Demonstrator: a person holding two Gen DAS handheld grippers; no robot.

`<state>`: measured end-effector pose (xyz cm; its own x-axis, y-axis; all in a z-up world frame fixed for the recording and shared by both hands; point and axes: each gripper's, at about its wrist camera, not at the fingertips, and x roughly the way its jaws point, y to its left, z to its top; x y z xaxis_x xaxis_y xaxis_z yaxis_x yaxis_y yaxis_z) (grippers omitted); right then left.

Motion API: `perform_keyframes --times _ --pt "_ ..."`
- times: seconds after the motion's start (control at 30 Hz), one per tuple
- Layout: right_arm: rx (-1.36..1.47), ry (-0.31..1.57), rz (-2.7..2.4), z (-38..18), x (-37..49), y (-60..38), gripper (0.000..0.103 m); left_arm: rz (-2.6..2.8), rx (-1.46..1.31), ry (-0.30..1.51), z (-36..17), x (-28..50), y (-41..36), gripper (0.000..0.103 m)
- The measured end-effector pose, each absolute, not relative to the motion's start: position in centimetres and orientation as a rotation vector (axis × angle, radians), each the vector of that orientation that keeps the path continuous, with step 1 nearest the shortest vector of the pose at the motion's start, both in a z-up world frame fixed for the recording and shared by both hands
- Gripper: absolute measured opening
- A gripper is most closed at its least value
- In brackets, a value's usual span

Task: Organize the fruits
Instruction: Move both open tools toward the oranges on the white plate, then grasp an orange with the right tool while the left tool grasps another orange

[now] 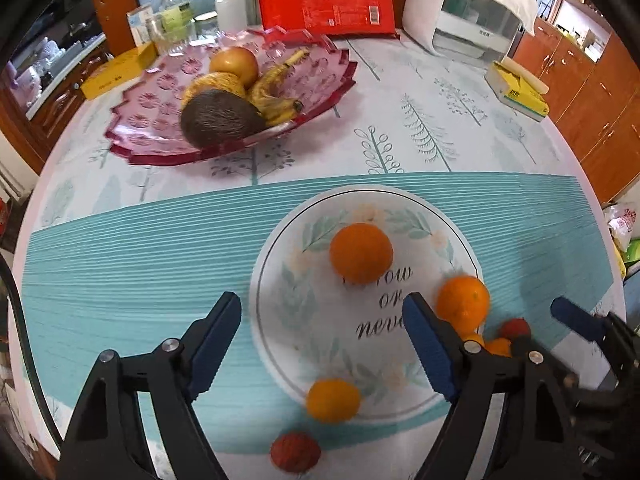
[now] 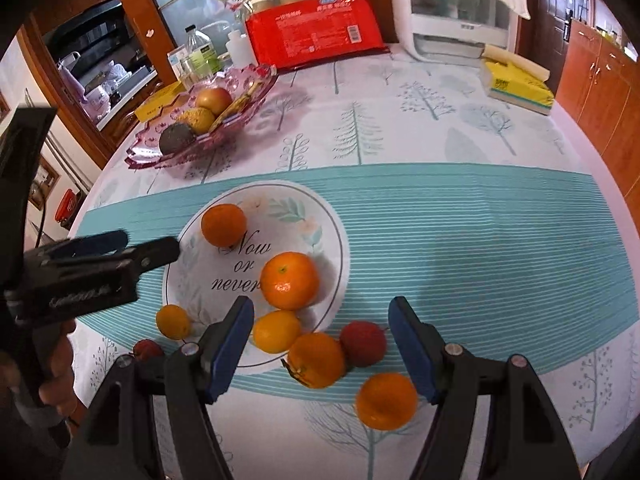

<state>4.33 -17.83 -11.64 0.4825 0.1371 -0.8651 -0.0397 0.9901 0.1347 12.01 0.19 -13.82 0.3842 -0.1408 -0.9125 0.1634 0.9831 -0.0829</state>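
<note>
A white plate printed "Now or never" holds two oranges. Small yellow citrus sit at its near rim. Red lychees and more oranges lie on the cloth beside it. My left gripper is open and empty over the plate's near half. My right gripper is open and empty above the loose fruit; it also shows in the left wrist view.
A pink glass fruit dish at the far left holds an apple, a banana, an avocado and another fruit. A red package, bottles, a white appliance and a yellow tissue pack line the table's far side.
</note>
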Motion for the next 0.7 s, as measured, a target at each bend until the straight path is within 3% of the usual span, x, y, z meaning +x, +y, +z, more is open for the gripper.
perform_keyframes --times 0.43,0.57,0.7 --pt "0.083 1.135 0.130 -14.9 7.3 -16.2 0.070 -0.261 0.032 1.243 -16.6 16.0 -2.0 0.076" --pt "0.077 1.147 0.145 -15.5 7.8 -15.5 0.070 -0.274 0.024 1.272 -17.5 16.9 -2.4 0.066" --pt "0.069 1.159 0.152 -16.0 8.3 -15.2 0.056 -0.282 0.012 1.291 -18.3 17.3 -2.7 0.058"
